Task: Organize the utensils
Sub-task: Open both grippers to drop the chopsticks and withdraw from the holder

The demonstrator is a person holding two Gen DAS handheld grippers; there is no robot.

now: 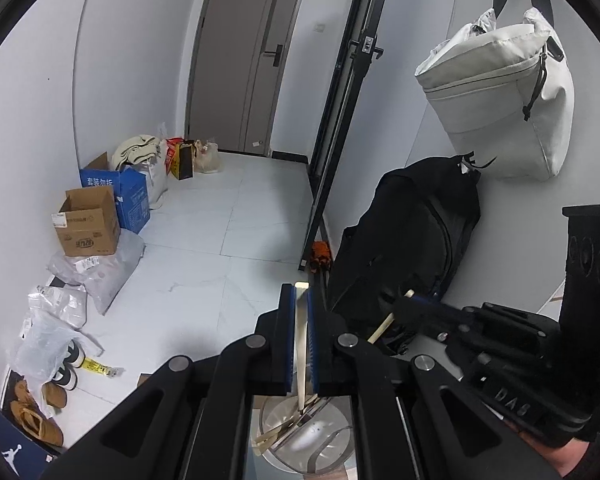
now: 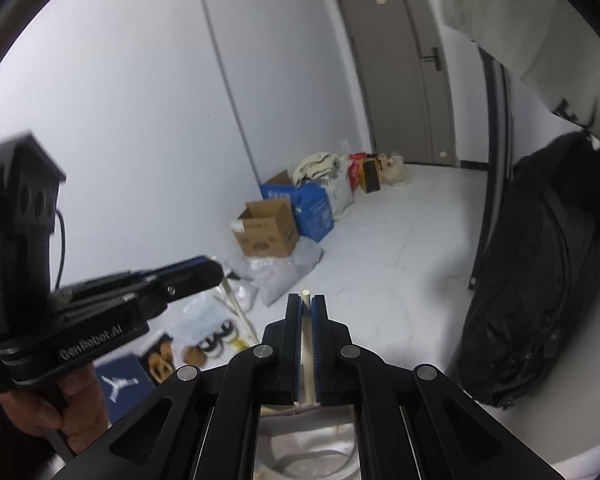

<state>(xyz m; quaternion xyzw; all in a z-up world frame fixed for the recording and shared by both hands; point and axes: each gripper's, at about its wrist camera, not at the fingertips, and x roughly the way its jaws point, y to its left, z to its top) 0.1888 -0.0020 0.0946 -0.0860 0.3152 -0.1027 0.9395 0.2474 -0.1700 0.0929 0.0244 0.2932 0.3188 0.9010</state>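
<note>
My left gripper (image 1: 300, 292) is shut on a pale flat utensil (image 1: 300, 344), whose lower end reaches into a round pale holder (image 1: 332, 444) right below. A few more pale utensils (image 1: 270, 434) lie in that holder. My right gripper (image 2: 307, 299) is shut on a thin pale stick (image 2: 307, 360) above the same holder (image 2: 300, 452). In the left wrist view, the right gripper (image 1: 404, 300) sits to the right with its stick (image 1: 380, 326) slanting down. The right wrist view shows the left gripper (image 2: 216, 270) at the left, with a hand (image 2: 60, 412) on its grip.
A black bag (image 1: 404, 240) leans on the right wall below a hanging white tote (image 1: 500, 92). Cardboard boxes (image 1: 88, 224), plastic bags (image 1: 96, 276) and shoes (image 1: 40, 404) line the left wall. A grey door (image 1: 244, 60) closes the far end of the white tiled floor.
</note>
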